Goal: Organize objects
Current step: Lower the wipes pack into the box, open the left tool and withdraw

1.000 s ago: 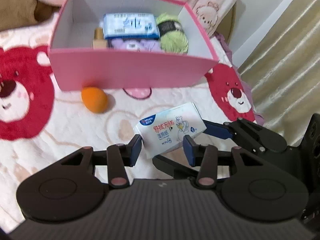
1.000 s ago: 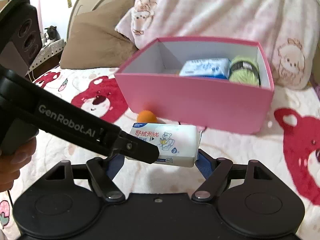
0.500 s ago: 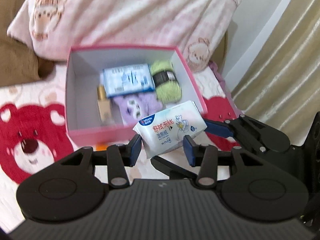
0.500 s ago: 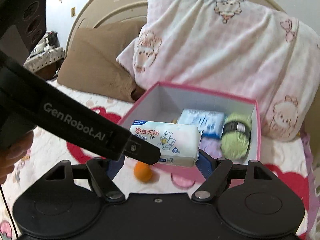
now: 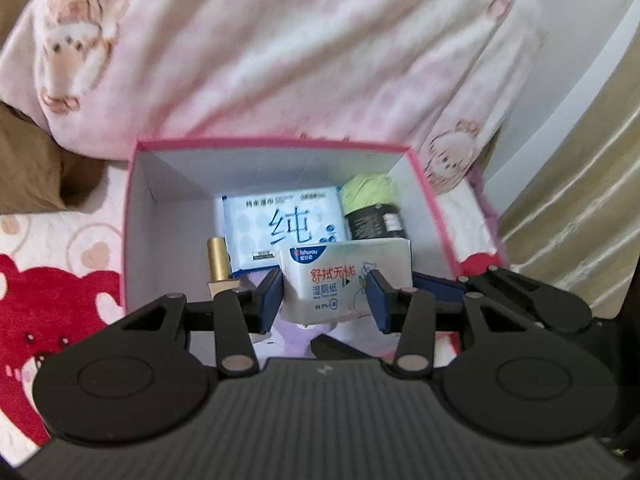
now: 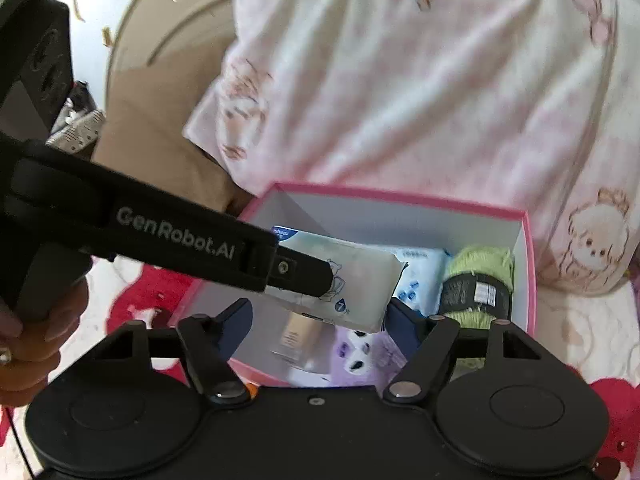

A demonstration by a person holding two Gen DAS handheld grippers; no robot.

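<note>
A white wet wipe pack with red print hangs over the open pink box, above its near half. My left gripper is shut on the pack's narrow sides. In the right wrist view the pack lies tilted between the pads of my right gripper, whose jaws are closing on its ends. The left gripper's finger crosses in front and hides the pack's left end. A right pad shows beside the pack in the left wrist view.
Inside the box lie a blue tissue pack, green yarn, a gold-capped bottle and a purple item. A pink pillow leans behind, a brown pillow left, a curtain right. A hand grips the left handle.
Both grippers have lifted the pack off the blanket and carried it forward over the box. The orange ball in front of the box has dropped out of view. The pack now sits more tilted.
</note>
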